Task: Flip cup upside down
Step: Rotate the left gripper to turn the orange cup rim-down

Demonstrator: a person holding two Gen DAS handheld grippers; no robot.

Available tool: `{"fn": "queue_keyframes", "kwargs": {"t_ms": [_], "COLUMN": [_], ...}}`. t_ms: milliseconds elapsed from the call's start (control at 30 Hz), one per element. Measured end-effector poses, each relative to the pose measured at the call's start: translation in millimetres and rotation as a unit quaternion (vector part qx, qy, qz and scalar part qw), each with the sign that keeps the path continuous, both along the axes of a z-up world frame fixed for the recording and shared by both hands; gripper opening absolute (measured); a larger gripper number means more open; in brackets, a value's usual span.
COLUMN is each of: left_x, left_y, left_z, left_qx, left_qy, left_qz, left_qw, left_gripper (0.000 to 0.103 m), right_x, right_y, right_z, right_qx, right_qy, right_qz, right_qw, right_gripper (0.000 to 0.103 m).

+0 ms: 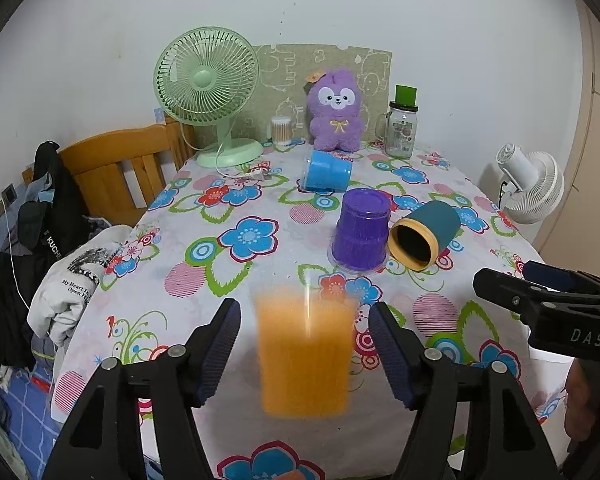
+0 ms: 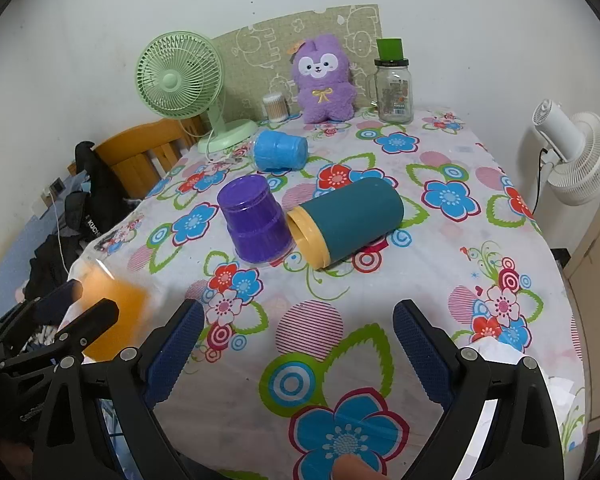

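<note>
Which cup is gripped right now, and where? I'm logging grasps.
None, it seems: the blurred orange cup sits between the open left claw with gaps either side; the right claw is empty.

At the bottom centre, the left gripper [image 1: 304, 344] has its black jaws spread, with a blurred translucent orange plastic cup [image 1: 303, 350] between the blue ribbed pads [image 1: 220, 344], apart from both. Right of centre, a purple plastic cup [image 1: 360, 236] stands upside down on the flower-patterned tablecloth [image 1: 228, 216], just beside a teal cup with a yellow rim [image 1: 426, 236] lying on its side. Above them lies a blue plastic cup [image 1: 326, 171]. The right gripper [image 1: 548, 300] enters at the right edge.
</note>
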State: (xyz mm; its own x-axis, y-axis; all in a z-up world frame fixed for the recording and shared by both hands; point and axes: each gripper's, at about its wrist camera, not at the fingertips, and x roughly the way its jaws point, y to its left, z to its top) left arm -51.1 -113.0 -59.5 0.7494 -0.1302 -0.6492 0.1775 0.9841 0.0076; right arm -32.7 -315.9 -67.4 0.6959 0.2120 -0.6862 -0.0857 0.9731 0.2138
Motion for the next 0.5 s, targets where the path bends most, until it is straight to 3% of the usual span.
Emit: {"fn": "queue_keyframes", "kwargs": {"t_ms": [300, 500], "left_x": [2, 1], "left_y": [2, 3], "left_z": [-6, -30], "left_qx": [-0.001, 0.004], "left_qy": [0.008, 0.015], "left_qz": [-0.001, -0.013], "left_qw": [1.0, 0.9998], "left_gripper": [0.074, 0.085], "right_x": [2, 4], "right_y": [0, 0], "right_z": [-1, -6], "right_qx": [-0.002, -0.008], "right_qy": [0.003, 0.01], "right_qz": [-0.002, -0.006], "right_qw": [1.0, 1.0], "right_gripper": [0.097, 0.097]}}
